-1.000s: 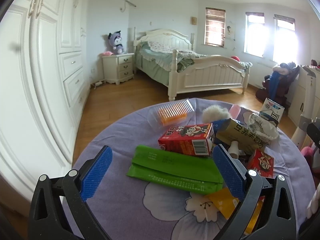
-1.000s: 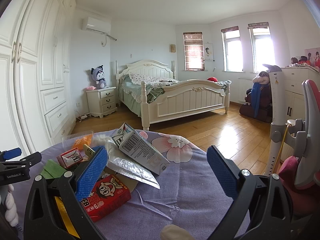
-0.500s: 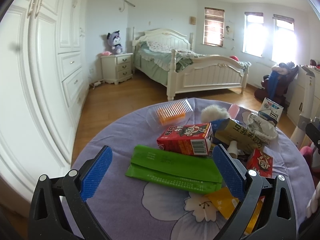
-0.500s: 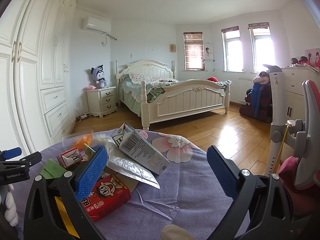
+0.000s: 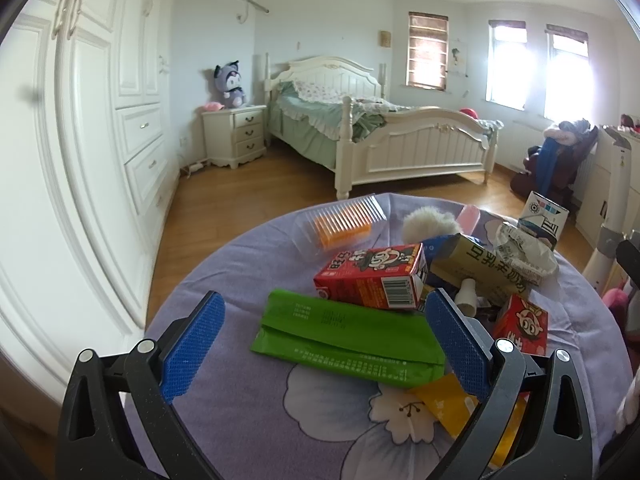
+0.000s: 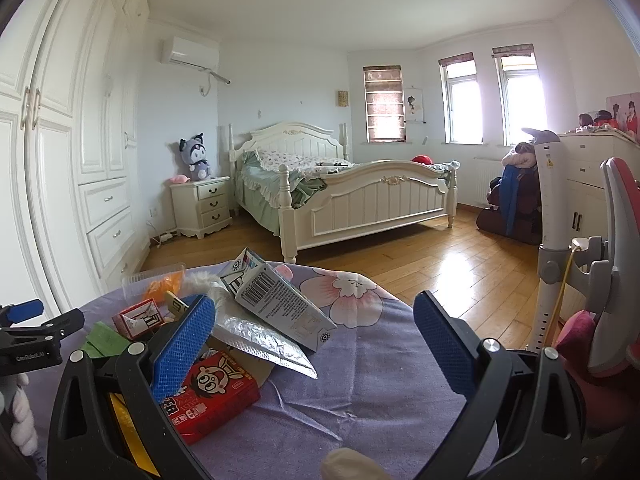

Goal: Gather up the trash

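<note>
Trash lies heaped on a round table with a purple flowered cloth point(image 5: 224, 412). A green pouch point(image 5: 344, 336) rests flat between the fingers of my open left gripper point(image 5: 324, 344), which hovers just above it. Behind it are a red drink carton point(image 5: 372, 280), a gold packet point(image 5: 480, 268), a clear tray with orange inside point(image 5: 340, 224) and a small red box point(image 5: 520, 324). My right gripper point(image 6: 316, 344) is open over bare cloth; a red box point(image 6: 212, 396), a silver wrapper point(image 6: 260, 336) and a grey carton point(image 6: 280, 304) lie by its left finger.
A yellow wrapper point(image 5: 452, 404) lies near the table's front. A white wardrobe point(image 5: 80, 140) stands left, a bed point(image 5: 380, 136) across the wooden floor, and a pink chair point(image 6: 616, 280) at the right. My left gripper shows at the right view's left edge point(image 6: 28, 336).
None beyond a very slight shift of the left wrist view; both grippers stay open and the trash has not moved.
</note>
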The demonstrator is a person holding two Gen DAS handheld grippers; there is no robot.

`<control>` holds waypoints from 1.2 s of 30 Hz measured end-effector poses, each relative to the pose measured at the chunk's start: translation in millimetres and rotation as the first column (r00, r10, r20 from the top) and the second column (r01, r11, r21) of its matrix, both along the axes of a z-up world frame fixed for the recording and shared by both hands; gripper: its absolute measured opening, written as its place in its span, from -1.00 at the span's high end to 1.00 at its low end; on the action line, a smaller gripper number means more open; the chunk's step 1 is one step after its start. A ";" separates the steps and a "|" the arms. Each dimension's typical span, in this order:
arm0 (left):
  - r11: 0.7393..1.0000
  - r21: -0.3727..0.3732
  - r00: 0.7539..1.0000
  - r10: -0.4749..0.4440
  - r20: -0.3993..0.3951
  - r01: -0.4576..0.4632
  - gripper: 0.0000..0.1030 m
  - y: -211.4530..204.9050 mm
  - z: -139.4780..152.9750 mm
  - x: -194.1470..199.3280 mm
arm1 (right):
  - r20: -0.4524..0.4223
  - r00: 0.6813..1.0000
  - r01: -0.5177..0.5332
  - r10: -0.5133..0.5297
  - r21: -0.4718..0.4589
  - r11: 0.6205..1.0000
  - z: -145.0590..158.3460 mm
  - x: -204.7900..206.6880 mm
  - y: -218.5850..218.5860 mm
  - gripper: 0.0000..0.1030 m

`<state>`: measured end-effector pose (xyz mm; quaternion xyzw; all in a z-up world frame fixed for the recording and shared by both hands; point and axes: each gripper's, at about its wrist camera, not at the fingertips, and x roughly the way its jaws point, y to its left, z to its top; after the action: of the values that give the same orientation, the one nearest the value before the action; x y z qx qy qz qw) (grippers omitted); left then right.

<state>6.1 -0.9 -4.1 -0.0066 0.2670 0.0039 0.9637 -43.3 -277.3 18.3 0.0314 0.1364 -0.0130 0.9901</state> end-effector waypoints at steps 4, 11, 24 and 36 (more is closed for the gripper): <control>1.000 0.000 1.000 0.000 -0.007 0.000 -0.92 0.4 -0.3 1.8 | 0.012 1.000 -0.018 0.018 -0.004 1.000 0.6 -2.9 1.8 -0.90; 0.997 -0.075 1.000 -0.008 -0.030 0.005 -0.92 11.1 -2.0 7.6 | -0.020 0.999 -0.037 0.037 0.036 0.999 -0.4 2.7 -3.6 -0.90; 0.883 0.303 0.931 -0.315 -0.185 0.359 -0.92 10.0 29.2 137.7 | -0.223 0.886 -0.434 0.407 -0.087 0.897 31.8 76.4 -5.4 -0.90; 0.886 0.161 0.869 -0.367 -0.333 0.436 -0.21 9.8 -22.4 205.2 | -0.400 0.804 -0.513 0.440 -0.092 0.854 4.3 131.8 24.3 -0.14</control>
<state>211.3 9.0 -26.5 0.1619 0.3998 -0.1658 0.8868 88.5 -253.0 22.6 -0.1042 0.3190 0.2182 0.9164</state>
